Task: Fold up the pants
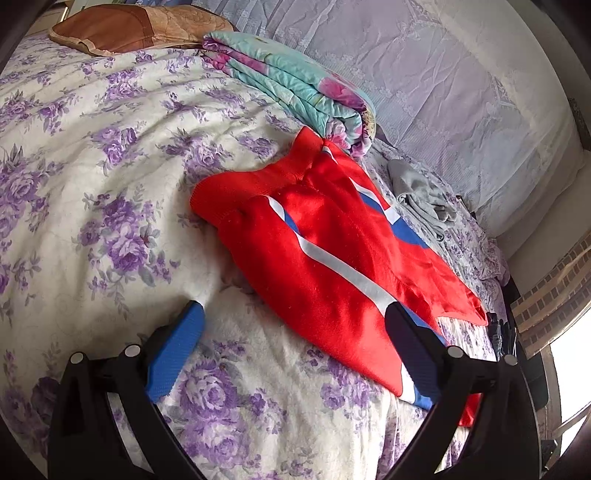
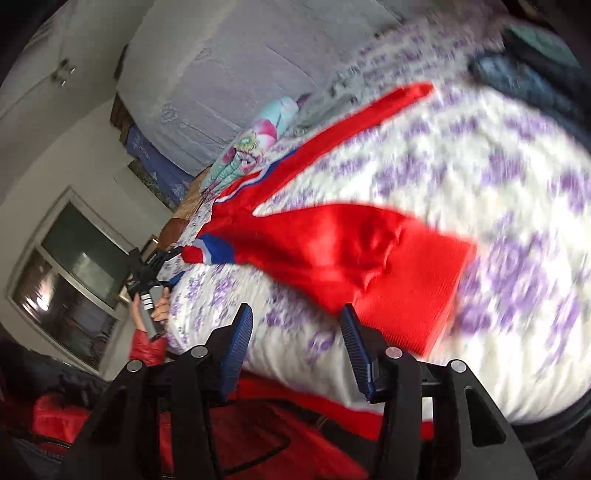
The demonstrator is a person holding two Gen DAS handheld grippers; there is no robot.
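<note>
Red pants with white and blue side stripes lie on the purple-flowered bedspread. My left gripper is open wide; its right finger rests over the pants' near edge, its left finger over bare bedspread. In the blurred right wrist view the pants lie spread with both legs apart. One leg's ribbed cuff lies just beyond my right gripper, which is open with only bedspread between its fingers. A hand in a red sleeve holds the left gripper at the pants' far end.
A folded teal flowered quilt and a brown pillow lie at the back of the bed. A grey garment sits right of the pants. Lace cloth covers the wall. Dark clothes and a window show.
</note>
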